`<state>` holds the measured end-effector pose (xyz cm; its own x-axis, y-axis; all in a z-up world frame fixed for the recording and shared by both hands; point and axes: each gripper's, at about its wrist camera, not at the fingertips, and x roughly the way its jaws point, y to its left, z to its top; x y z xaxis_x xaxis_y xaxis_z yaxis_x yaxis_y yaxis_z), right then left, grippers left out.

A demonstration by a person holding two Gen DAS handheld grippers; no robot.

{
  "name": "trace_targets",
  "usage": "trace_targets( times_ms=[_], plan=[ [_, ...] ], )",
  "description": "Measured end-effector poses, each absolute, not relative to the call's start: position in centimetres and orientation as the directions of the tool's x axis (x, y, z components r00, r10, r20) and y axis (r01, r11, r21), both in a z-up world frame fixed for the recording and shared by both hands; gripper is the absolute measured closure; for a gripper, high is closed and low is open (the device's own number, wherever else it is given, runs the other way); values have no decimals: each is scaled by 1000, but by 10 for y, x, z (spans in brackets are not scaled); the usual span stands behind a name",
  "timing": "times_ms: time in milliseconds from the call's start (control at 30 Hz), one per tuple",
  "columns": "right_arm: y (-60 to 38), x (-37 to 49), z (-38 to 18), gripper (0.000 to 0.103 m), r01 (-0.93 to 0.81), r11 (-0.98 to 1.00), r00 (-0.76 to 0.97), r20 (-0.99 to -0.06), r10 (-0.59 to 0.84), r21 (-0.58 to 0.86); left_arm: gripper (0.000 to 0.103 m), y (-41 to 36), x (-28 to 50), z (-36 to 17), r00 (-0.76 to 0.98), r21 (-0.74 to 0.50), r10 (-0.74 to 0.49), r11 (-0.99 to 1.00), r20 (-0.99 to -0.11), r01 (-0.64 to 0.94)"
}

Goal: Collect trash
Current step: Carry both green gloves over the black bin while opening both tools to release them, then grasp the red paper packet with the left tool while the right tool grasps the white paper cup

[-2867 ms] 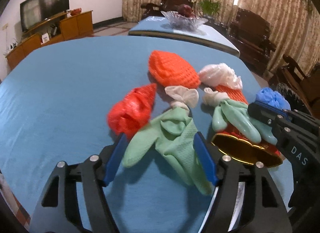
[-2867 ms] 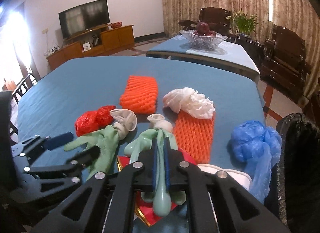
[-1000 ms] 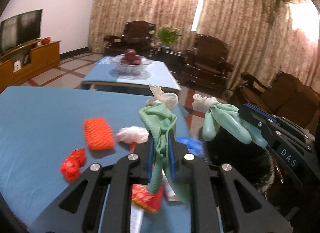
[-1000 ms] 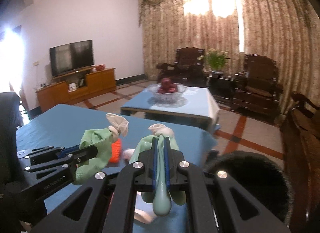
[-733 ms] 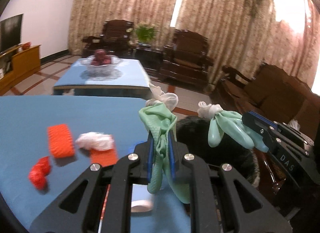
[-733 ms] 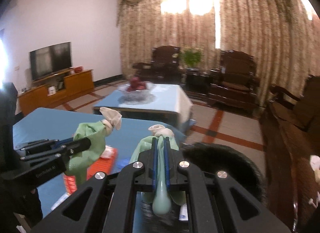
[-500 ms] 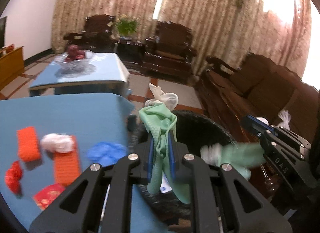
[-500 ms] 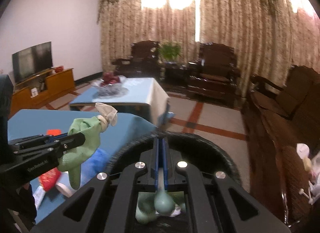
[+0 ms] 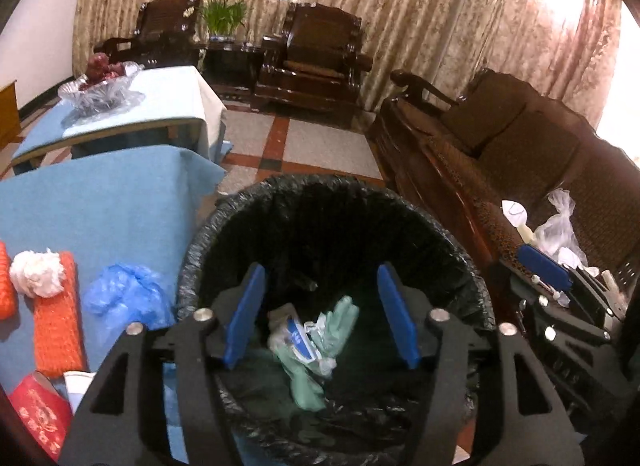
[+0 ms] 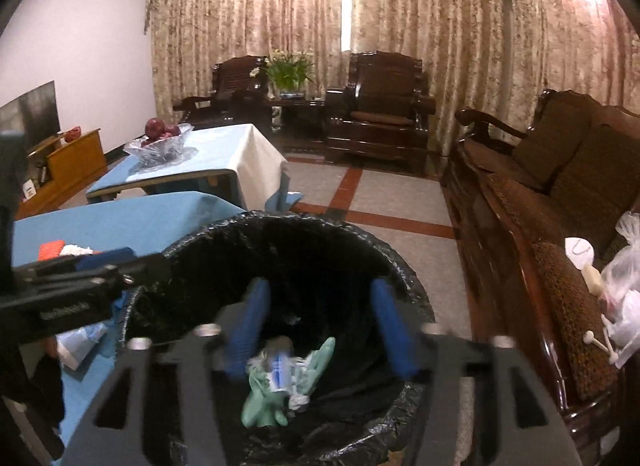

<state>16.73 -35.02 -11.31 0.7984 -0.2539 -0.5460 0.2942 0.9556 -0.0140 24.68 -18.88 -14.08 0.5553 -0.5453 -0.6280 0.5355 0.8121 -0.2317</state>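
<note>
Hovering over the bin (image 9: 404, 205), both grippers stand released with nothing between their blue pads. Left gripper (image 9: 322, 316): jaws have just been opening; the green gloves (image 9: 320, 342) lie below it on the black liner at the bin's bottom, tangled with a white-and-blue wrapper (image 9: 300, 340). Right gripper (image 10: 320, 328): jaws also just opened, blurred, gloves (image 10: 276, 390) straight below and apart from the pads.

Left view only: leftover trash near the table's (image 9: 100, 201) right edge, by the bin: blue plastic bag (image 9: 124, 298), orange foam net (image 9: 56, 330), white wad (image 9: 36, 276), red packet (image 9: 38, 412) at the near edge.

Right view shows the left gripper from the side at the bin's left rim, plus TV (image 10: 28, 113) and cabinet (image 10: 68, 161) further off. Both show the fruit bowl (image 10: 160, 147), armchairs and curtains behind.
</note>
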Motion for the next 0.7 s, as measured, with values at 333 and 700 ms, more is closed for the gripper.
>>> trace_targets(
  times_ms=[333,700],
  plan=[
    [-308,173,-106,6,254,967,830,-514,-216,5,23,-109,221,-111,691,-161,-448,884,-567,440],
    [-200,177,-112,6,80,995,870,-492,-42,57,22,23,193,-114,783,-80,-216,975,-583,209]
  ],
)
